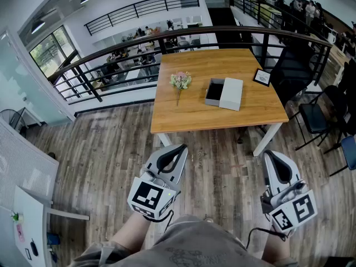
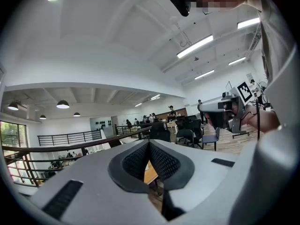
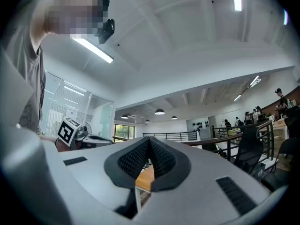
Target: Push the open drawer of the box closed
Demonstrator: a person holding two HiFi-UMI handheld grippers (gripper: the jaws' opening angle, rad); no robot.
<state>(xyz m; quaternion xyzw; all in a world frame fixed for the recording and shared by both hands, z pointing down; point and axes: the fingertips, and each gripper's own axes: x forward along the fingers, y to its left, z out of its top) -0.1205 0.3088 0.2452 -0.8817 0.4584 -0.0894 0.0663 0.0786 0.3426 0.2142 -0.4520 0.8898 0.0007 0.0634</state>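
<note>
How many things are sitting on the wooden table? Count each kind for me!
Small bunch of pink flowers: 1
White box with a dark open drawer: 1
Little black-framed sign: 1
Total: 3

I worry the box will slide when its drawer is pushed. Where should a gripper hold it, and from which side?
Probably the white shell, from its right end in the head view: the dark drawer sticks out leftward toward the flowers, so a hold there opposes the push.
</note>
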